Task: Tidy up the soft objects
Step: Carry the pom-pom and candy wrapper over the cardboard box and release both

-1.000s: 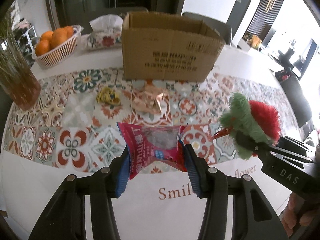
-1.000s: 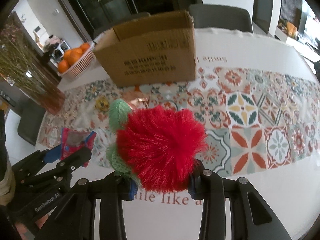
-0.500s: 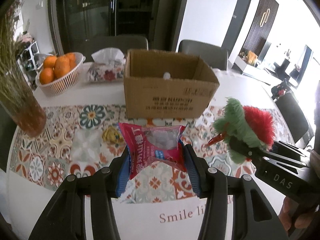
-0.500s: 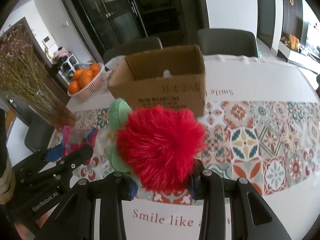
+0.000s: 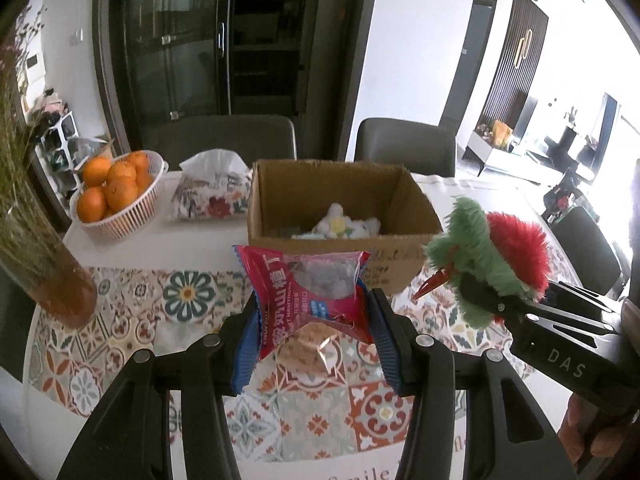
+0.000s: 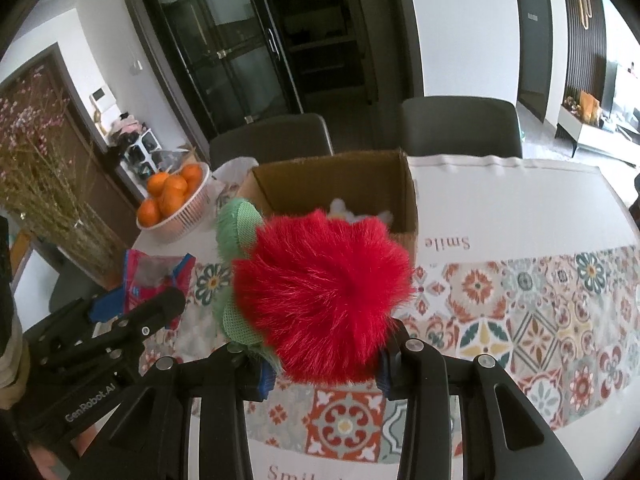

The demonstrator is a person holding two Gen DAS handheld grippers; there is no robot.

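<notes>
My left tongs (image 5: 312,320) pinch the red snack packet (image 5: 308,300), right tongs (image 6: 324,364) clamp the red plush (image 6: 320,300); risk: either catching the cardboard box (image 5: 340,216) rim at frame centre.

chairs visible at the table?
2, both at the table's far side behind the cardboard box: one grey chair left of center, another grey chair to its right. Dark shapes at the frame edges may be more chairs; cannot tell.

Light: bright daylight from 3 o'clock, overexposed there.
Shade: dark cabinet (image 5: 224,40) at 12 o'clock.
Edges: fisheye bending, black vignette corners.
Focus: mostly sharp.
</notes>
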